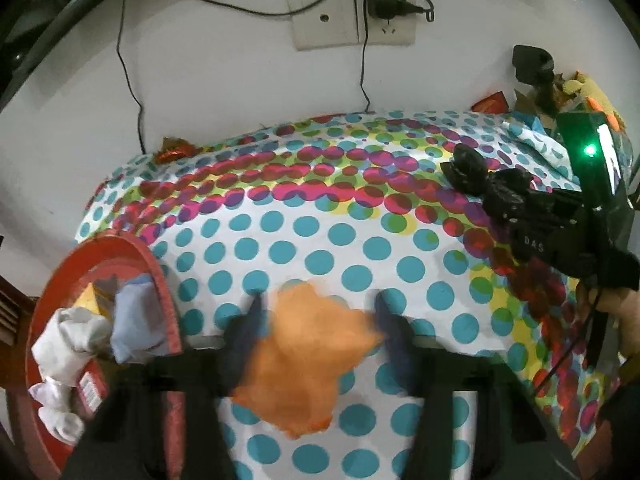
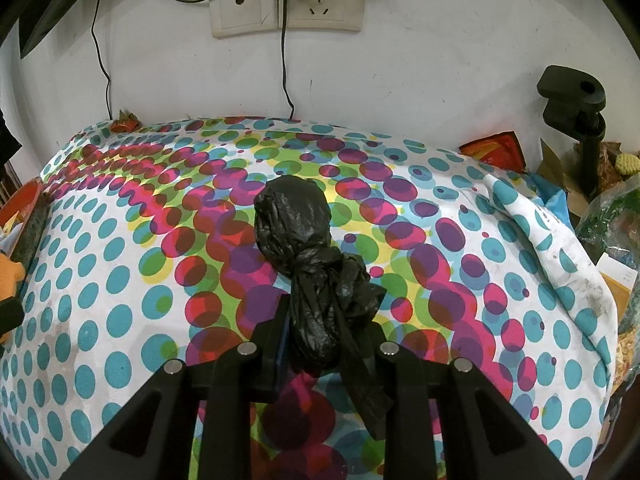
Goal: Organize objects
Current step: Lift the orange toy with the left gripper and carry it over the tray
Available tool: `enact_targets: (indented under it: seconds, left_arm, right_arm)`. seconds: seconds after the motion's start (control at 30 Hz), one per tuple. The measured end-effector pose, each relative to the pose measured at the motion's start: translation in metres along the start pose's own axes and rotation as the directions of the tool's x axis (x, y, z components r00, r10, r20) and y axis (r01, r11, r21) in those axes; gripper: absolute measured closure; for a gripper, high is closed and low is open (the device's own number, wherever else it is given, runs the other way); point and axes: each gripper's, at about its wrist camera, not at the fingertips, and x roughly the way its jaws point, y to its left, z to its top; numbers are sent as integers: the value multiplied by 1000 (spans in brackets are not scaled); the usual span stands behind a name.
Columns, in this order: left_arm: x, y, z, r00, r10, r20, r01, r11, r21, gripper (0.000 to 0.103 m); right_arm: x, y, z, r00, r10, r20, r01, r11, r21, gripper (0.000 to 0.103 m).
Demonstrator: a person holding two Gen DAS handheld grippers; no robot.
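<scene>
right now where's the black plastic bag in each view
Left wrist view: the black plastic bag is at the right edge, held in the right gripper above the dotted cloth.
Right wrist view: it is in the centre, knot pinched in the gripper.
Shared landmark: the wall socket above the cloth.

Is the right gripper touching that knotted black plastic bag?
Touching. The right wrist view shows the right gripper shut on the black plastic bag just below its knot, with no gap on either side.
</scene>
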Motion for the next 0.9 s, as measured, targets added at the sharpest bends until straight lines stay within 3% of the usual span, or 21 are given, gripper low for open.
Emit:
enact_targets:
  seconds: [0.3,0.47,0.53,0.73,0.83,0.9]
  left_arm:
    - [-2,14,-6,999,-49,-4,49,998,-35,59]
    - [9,16,-6,999,-41,0,41,999,-15,56]
    - [16,17,-5,1000,-6,4,6,1000,-14,56]
    - [31,18,-4,1000,7,-4,-7,1000,2,41]
    - [44,26,-7,999,-22,-43,21,999,-32,43]
    - [44,25,-7,1000,-5,-29,4,1000,-12,59]
  right_arm:
    - [0,2,1,1000,-15,0,15,1000,-14,78]
    - [0,2,1,1000,-18,0,18,1000,-16,78]
    - [0,2,1,1000,-17,0,17,1000,-16,78]
    - [0,2,1,1000,-15,0,15,1000,-15,78]
    - [0,1,0,1000,-11,0,11,1000,-10,78]
    - [0,1,0,1000,-10,0,10,1000,-9,78]
